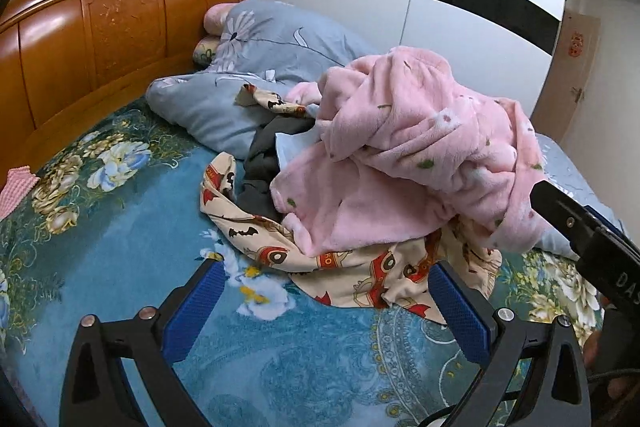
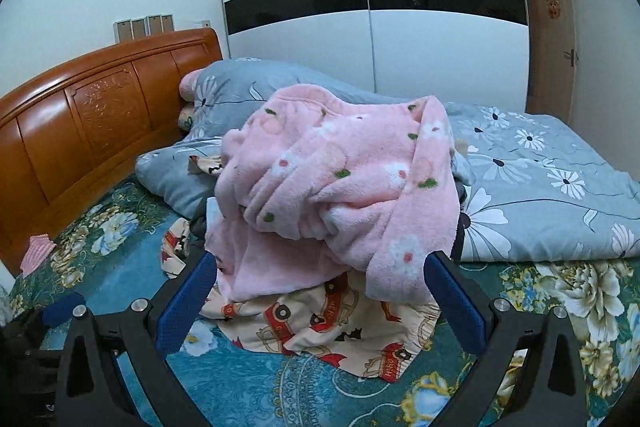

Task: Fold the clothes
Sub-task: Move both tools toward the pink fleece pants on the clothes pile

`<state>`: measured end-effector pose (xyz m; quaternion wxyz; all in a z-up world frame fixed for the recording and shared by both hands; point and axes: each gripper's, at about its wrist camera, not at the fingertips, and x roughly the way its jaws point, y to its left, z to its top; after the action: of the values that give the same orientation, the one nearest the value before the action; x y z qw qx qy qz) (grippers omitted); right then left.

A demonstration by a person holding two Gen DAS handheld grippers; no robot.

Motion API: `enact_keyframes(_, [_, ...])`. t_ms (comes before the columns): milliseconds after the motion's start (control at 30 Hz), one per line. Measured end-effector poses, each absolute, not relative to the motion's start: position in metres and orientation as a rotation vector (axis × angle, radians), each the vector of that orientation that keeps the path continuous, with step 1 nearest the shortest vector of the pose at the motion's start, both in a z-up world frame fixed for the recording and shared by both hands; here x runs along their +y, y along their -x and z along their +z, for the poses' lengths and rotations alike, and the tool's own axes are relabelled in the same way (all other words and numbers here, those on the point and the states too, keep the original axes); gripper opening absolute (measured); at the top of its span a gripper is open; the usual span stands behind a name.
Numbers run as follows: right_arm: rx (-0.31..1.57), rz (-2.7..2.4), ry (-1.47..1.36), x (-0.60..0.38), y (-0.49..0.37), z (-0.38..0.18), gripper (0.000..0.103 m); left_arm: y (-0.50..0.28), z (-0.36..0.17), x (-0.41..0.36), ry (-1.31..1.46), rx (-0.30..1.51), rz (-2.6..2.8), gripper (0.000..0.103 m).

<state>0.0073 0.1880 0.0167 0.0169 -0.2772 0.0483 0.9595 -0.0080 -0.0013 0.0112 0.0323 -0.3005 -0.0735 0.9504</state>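
Note:
A heap of clothes lies on the bed. On top is a fluffy pink garment with small flowers, which also shows in the right wrist view. Under it lies a cream cartoon-print garment with red cars. A dark grey garment and a pale blue piece lie behind. My left gripper is open and empty, just in front of the cream garment. My right gripper is open and empty, its fingers either side of the heap's front edge. The right gripper's body shows at the left wrist view's right edge.
The bed has a teal floral sheet and an orange wooden headboard. A grey flowered duvet is bunched behind and right of the heap. A pink cloth lies at the left edge. A white wardrobe stands behind.

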Motion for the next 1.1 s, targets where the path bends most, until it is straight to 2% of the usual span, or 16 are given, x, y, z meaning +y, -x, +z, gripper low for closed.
enact_keyframes(167, [0.221,3.002,0.809,0.185,-0.010,0.023,0.103,-0.032,0.001,-0.005,0.719,-0.242,2.972,0.103])
enact_keyframes(333, [0.312,3.009,0.773,0.196,-0.021,0.027,0.103,-0.044,-0.016,-0.007,0.928,-0.232,2.926,0.103])
enact_keyframes(733, [0.309,2.982,0.888,0.201,-0.023,0.016,0.103,-0.014,0.009,0.016,1.094,-0.203,2.870,0.103])
enact_keyframes(1100, [0.414,2.965,1.002,0.211,-0.017,-0.002,0.103,0.002,-0.001,0.027,1.193,-0.212,2.831,0.103])
